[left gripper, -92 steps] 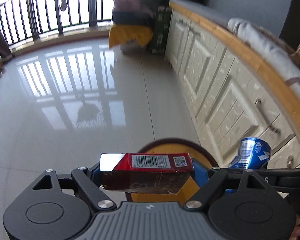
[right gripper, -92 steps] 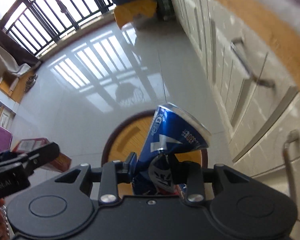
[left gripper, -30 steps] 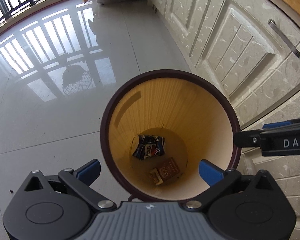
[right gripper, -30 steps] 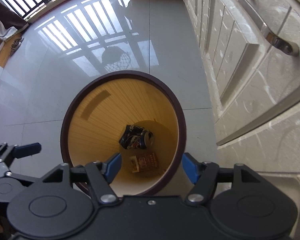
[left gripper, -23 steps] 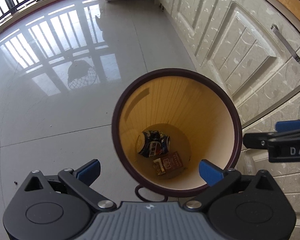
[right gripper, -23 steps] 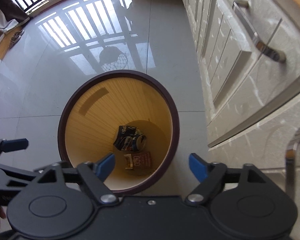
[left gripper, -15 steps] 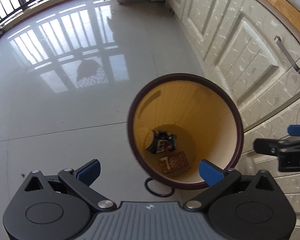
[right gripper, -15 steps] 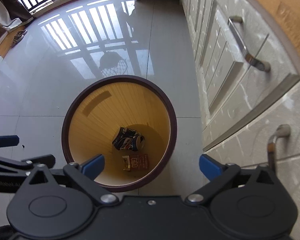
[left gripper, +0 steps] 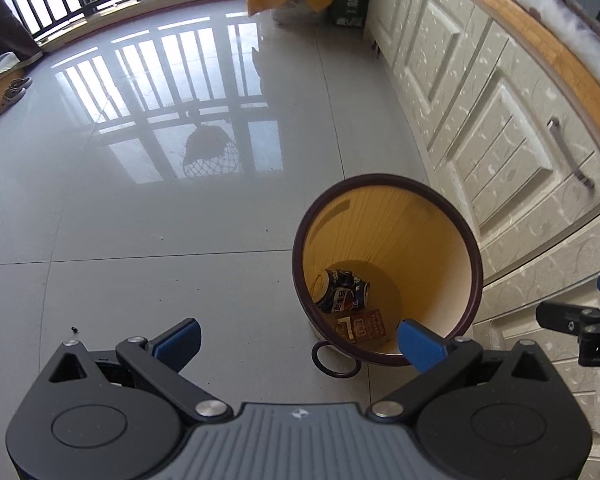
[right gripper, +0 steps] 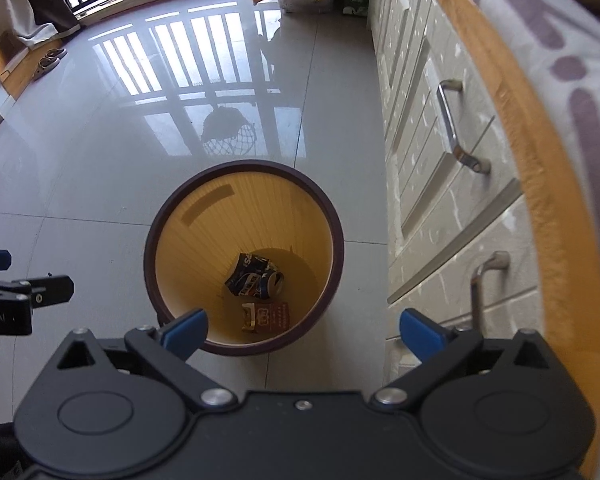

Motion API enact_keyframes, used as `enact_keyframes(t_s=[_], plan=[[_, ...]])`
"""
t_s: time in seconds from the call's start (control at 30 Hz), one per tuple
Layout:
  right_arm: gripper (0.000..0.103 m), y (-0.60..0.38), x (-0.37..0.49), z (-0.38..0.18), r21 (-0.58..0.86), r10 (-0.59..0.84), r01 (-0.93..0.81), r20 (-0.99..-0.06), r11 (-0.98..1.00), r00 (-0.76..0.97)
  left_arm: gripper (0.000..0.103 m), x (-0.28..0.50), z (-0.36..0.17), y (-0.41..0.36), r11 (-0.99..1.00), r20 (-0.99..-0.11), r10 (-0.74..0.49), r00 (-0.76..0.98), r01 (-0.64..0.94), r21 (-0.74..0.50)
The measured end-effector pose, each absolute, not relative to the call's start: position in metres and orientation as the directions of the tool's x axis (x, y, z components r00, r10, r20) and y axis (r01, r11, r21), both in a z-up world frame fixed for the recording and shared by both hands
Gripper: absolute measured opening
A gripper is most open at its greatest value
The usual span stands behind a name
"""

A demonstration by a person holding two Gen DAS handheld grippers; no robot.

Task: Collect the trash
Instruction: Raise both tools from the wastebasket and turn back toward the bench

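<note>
Trash lies at the bottom of the round bin: a crushed blue can and, just beside it, a flattened red packet. The bin stands on the tiled floor near the cream cabinets. Above it, the left claw and the right claw both hang released, jaws spread wide, grasping nothing.

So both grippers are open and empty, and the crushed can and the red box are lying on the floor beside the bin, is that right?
Not quite: the right wrist view shows the crushed can and red box at the bottom inside the bin. Both the left gripper and right gripper are open and empty.
</note>
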State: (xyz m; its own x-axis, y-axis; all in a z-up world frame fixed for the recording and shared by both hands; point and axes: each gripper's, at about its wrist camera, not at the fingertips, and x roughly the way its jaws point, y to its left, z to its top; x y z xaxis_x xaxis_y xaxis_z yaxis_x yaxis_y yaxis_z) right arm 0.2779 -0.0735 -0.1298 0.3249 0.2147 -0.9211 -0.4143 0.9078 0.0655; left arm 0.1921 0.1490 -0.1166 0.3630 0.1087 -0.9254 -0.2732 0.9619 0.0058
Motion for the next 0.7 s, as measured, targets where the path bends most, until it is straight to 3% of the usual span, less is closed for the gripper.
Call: enact_keyframes(t_s=[0.7], plan=[[0.103, -0.099, 0.216, -0.033, 0.096, 0.299, -0.423, -0.844, 0.901, 0.445, 0.103, 0.125, -0.03, 0.126, 0.948, -0.854, 0.188, 0.485, -0.317, 0.029]])
